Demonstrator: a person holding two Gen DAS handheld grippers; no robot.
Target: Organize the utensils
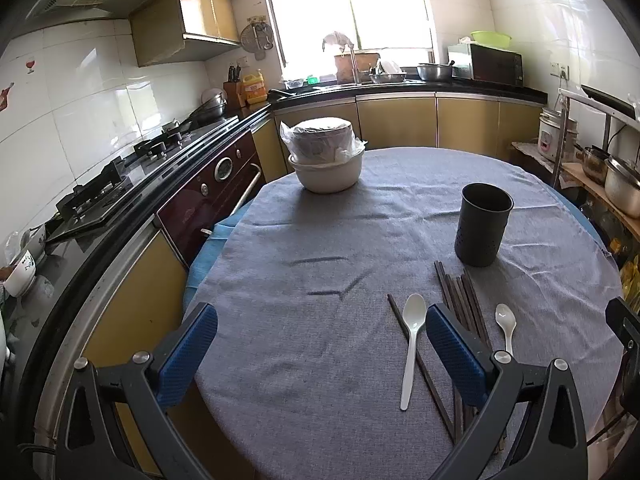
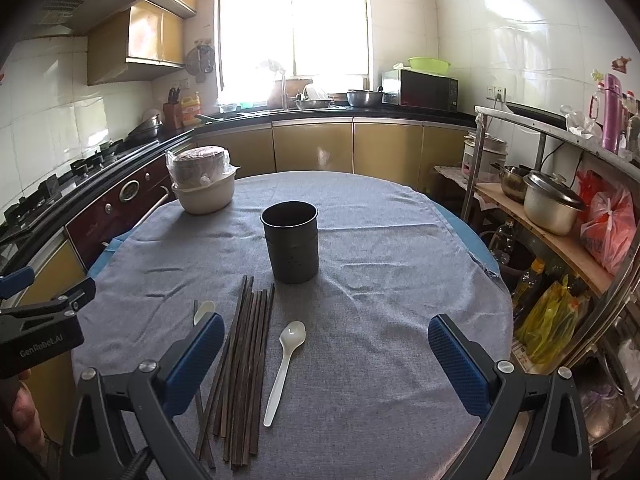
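We find the chopsticks [image 2: 244, 364] lengthwise ahead, nearest the right hand-held gripper [image 2: 326, 344]; both hand-held grippers gape empty, left [image 1: 320, 332] included.

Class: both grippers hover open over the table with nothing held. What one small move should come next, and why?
Probably lower the right gripper onto the white spoon lying between its open jaws. The dark holder stands empty just beyond, and the chopsticks lie loose beside the spoon.

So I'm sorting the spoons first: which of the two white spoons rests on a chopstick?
The larger white spoon, left of the chopstick bundle: its handle crosses a stray chopstick. The smaller spoon lies right of the bundle.
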